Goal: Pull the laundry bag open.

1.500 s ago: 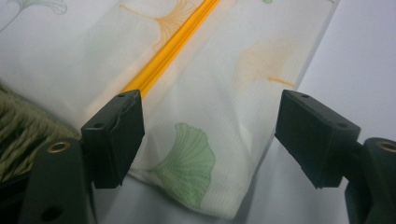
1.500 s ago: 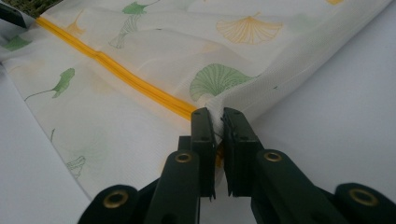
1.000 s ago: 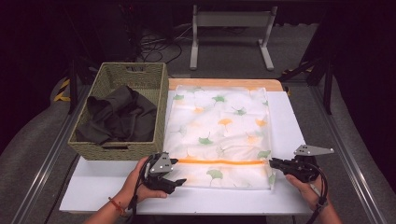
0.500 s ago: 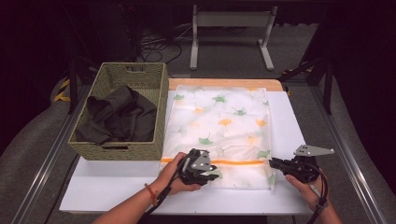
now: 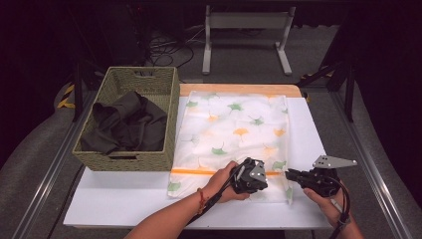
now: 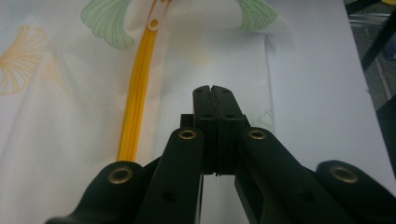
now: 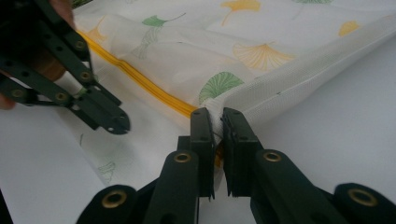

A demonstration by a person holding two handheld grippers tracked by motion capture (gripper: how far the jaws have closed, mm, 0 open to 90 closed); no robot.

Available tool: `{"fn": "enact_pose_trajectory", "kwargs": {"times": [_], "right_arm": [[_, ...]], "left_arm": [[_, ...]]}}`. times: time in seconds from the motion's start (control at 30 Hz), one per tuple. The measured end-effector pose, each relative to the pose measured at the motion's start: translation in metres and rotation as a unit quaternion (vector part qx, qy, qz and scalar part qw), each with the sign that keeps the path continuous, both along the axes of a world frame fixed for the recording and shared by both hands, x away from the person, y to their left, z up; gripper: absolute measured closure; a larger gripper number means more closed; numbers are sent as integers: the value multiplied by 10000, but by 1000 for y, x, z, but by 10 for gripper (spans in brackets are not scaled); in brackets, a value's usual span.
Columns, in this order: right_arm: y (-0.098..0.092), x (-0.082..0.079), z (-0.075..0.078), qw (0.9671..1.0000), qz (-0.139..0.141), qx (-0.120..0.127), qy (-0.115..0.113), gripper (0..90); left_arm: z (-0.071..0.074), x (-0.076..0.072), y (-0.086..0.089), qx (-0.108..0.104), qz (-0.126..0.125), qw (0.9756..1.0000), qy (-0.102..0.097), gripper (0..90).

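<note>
Mesh laundry bag (image 5: pixel 234 134), white with green and orange leaf prints, lies flat on the white table (image 5: pixel 124 199), just right of a woven basket (image 5: pixel 130 119) that holds dark clothes (image 5: pixel 124 127). An orange zipper (image 5: pixel 199 171) runs across the bag near its front edge.

In the high view the left gripper (image 5: pixel 259 181) is over the front part of the bag, close to the zipper, held by the left hand (image 5: pixel 224 181), whose wrist wears a thin bracelet. In the left gripper view its jaws are pressed together with no gap, and nothing shows between them; they hover above the white mesh (image 6: pixel 70 116), with the zipper (image 6: pixel 137 93) and its pull (image 6: pixel 154 21) running up to their left.

The right gripper (image 5: pixel 291 175) sits at the bag's front right corner, held by the right hand (image 5: pixel 326 204), with its grey plate on top. In the right gripper view its jaws (image 7: pixel 217 123) pinch a fold of the bag's edge (image 7: pixel 289 79) where the zipper (image 7: pixel 154 93) ends; a narrow gap between them is filled with cloth. The left gripper (image 7: pixel 114 122) shows at that view's upper left, tips closed, just above the bag.
</note>
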State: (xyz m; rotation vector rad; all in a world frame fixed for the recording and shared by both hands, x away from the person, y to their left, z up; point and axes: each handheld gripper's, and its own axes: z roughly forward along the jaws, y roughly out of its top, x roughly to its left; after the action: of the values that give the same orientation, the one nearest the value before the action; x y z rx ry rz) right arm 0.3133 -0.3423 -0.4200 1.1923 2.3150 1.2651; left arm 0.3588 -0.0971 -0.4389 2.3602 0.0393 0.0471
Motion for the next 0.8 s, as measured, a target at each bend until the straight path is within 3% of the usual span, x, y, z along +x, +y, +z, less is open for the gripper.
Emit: {"fn": "enact_pose_trajectory", "kwargs": {"times": [0.2,0.37,0.8], "right_arm": [[3,-1,2,9999,117,68,-19,839],[2,-2,2,9997,183,179,-1,838],[2,-2,1,9996,217,204,13,838]], "left_arm": [[1,9,-14,-132,151,9998,-15,899],[-2,17,-19,-252,283,9992,132,888],[-6,24,-26,-373,225,9986,288,860]]}}
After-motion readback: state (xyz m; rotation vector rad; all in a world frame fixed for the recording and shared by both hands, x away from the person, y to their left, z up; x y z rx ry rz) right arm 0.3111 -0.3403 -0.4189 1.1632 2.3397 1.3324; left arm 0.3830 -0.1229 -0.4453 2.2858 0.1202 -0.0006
